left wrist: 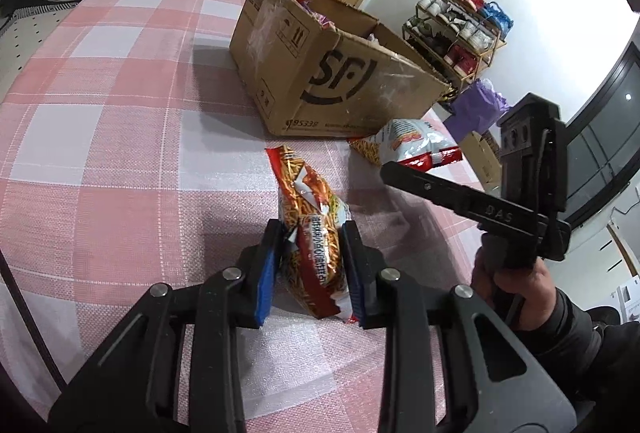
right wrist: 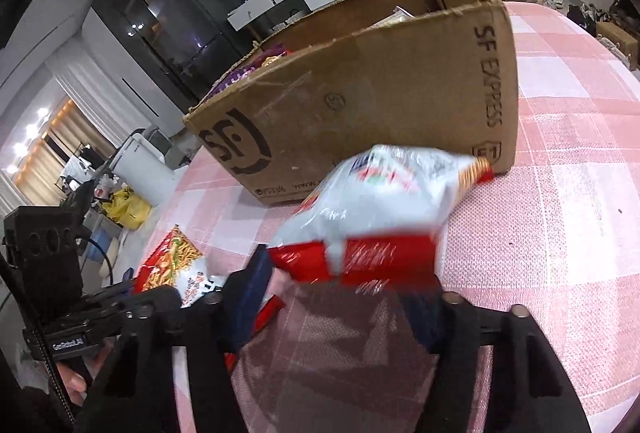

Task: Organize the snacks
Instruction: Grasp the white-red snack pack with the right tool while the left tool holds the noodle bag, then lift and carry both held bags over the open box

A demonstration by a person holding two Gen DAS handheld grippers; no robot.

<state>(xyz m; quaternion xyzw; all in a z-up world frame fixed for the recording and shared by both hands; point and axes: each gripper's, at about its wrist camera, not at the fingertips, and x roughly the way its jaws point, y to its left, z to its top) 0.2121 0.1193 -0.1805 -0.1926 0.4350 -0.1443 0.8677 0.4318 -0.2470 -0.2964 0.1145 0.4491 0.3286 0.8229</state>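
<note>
Some snacks already inside the cardboard box (left wrist: 320, 73). Still out, in front of box: red pack (left wrist: 312, 233), clamped in my left gripper (left wrist: 310, 265); white pack (right wrist: 380, 209), between my right gripper (right wrist: 344, 297) jaws, grip unclear.

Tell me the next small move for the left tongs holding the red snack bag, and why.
Probably lift the red snack bag off the checked cloth and carry it toward the open cardboard box. The left tongs are already shut on the bag's near end, its far end still lies on the cloth, and the box just beyond already holds other packets.
</note>
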